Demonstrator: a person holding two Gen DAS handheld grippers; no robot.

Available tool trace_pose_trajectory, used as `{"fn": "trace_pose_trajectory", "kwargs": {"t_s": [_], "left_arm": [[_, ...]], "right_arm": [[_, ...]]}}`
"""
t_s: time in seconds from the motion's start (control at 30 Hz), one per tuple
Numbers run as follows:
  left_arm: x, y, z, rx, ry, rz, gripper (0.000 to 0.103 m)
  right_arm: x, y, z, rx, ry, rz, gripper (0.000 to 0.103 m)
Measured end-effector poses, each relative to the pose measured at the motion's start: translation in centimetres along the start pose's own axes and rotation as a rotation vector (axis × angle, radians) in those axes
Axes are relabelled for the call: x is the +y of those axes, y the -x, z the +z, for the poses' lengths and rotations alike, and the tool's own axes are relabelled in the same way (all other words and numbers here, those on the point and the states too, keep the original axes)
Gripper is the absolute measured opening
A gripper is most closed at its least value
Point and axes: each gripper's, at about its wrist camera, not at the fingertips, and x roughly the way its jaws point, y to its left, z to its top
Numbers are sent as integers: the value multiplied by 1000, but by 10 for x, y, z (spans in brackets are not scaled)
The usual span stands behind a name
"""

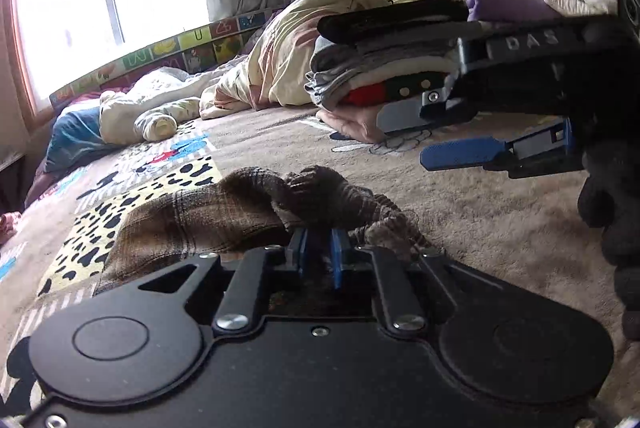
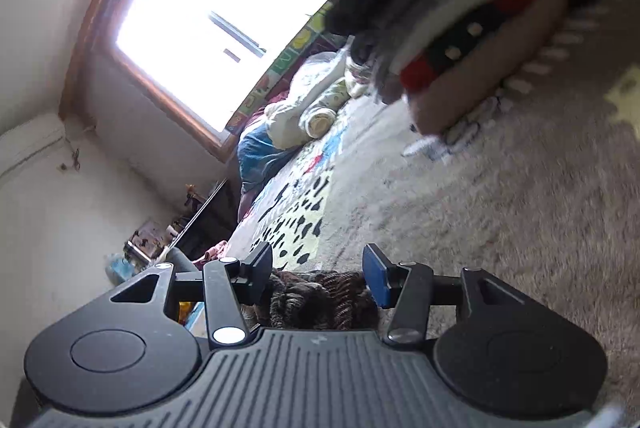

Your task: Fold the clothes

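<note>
Left gripper (image 1: 320, 248) clamped on crumpled brown plaid knit garment (image 1: 224, 216) lying on beige patterned bedspread (image 1: 480, 212), unfolded. Right gripper (image 2: 318, 268) jaws wide, empty (hovering above garment). Folded clothes stack (image 1: 372, 68) done behind; loose pile remains.

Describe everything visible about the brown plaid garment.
The brown plaid garment is soft woven cloth, tan with dark checks, and has a ribbed knit cuff. It lies crumpled on the patterned bedspread. The left gripper is shut on its bunched edge. The right gripper hangs open over the knit part.
</note>
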Motion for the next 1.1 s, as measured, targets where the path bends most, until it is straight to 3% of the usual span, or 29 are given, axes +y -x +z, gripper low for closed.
{"fn": "trace_pose_trajectory", "kwargs": {"t_s": [0.07,0.1,0.13,0.27,0.37,0.43,0.5,0.53,0.57,0.6,0.7,0.73,0.8,1.0,1.07,1.1], "left_arm": [[14,14,-6,-27,36,-21,18],[19,26,-12,-54,64,-37,32],[27,36,-20,-69,100,-36,38],[59,39,-60,-104,249,9,39],[78,36,-75,-77,331,62,39],[85,29,-83,-58,361,50,39],[82,28,-86,-50,345,34,40],[80,22,-89,-9,314,28,45],[76,9,-93,88,265,23,45],[71,-1,-99,149,213,14,45],[59,-3,-100,140,144,36,45],[56,-3,-101,137,131,43,46],[50,-3,-102,133,107,58,46],[58,-1,-108,117,168,25,46],[67,8,-112,66,223,-18,51],[80,17,-118,7,305,-82,63]], "right_arm": [[16,3,-1,2,94,24,51],[24,4,-3,12,135,35,51],[33,5,-5,22,176,46,51],[75,6,-19,62,361,75,51],[106,-2,-24,74,469,73,51],[134,-14,-26,91,604,57,51],[153,-35,-29,132,722,22,49],[148,-50,-32,183,752,-42,49],[138,-67,-37,245,772,-123,49],[129,-83,-41,306,791,-204,42],[65,-68,-33,246,473,-127,25],[57,-63,-31,236,416,-109,24],[56,-59,-30,231,394,-102,24],[55,-35,-35,137,365,-57,24],[75,-32,-42,111,479,-124,28],[85,-27,-47,91,522,-165,38]]}}
